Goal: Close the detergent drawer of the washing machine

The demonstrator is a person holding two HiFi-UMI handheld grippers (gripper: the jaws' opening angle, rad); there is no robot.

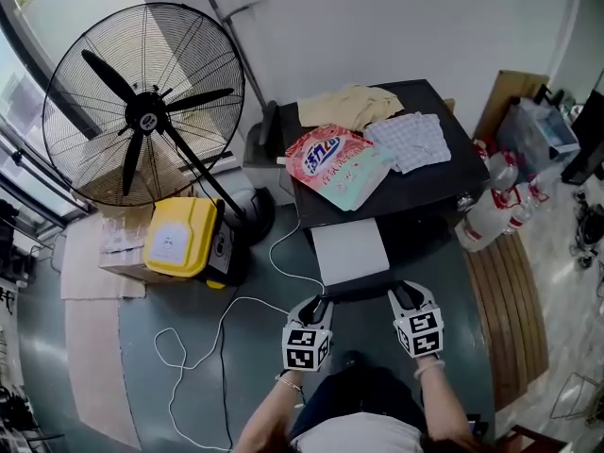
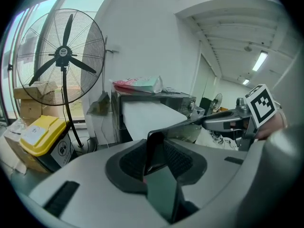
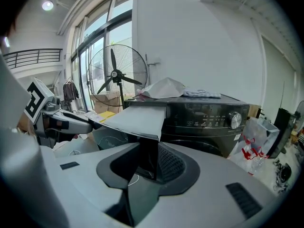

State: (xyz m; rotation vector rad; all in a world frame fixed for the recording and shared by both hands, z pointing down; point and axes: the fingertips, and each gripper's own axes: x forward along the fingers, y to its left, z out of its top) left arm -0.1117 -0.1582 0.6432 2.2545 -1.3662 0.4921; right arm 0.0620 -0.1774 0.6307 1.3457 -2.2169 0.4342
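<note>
Detergent drawer [image 1: 349, 251] standing open on a black washing machine [image 1: 439, 185].
Jutting from the machine's front edge — left gripper [image 1: 318, 301] and right gripper [image 1: 404, 292] at its front corners, jaws together, gripping nothing.

A tall black pedestal fan [image 1: 142, 111] stands against a plain white wall [image 1: 377, 26]. Left of the fan, large windows [image 1: 19, 83] let in daylight. By its base, a yellow-lidded bin [image 1: 182, 237] and a cardboard box [image 1: 118, 253] sit on the grey-green floor [image 1: 245, 366].

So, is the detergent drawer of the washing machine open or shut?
Open: the detergent drawer juts well out of the washing machine front, its pale top exposed.
</note>
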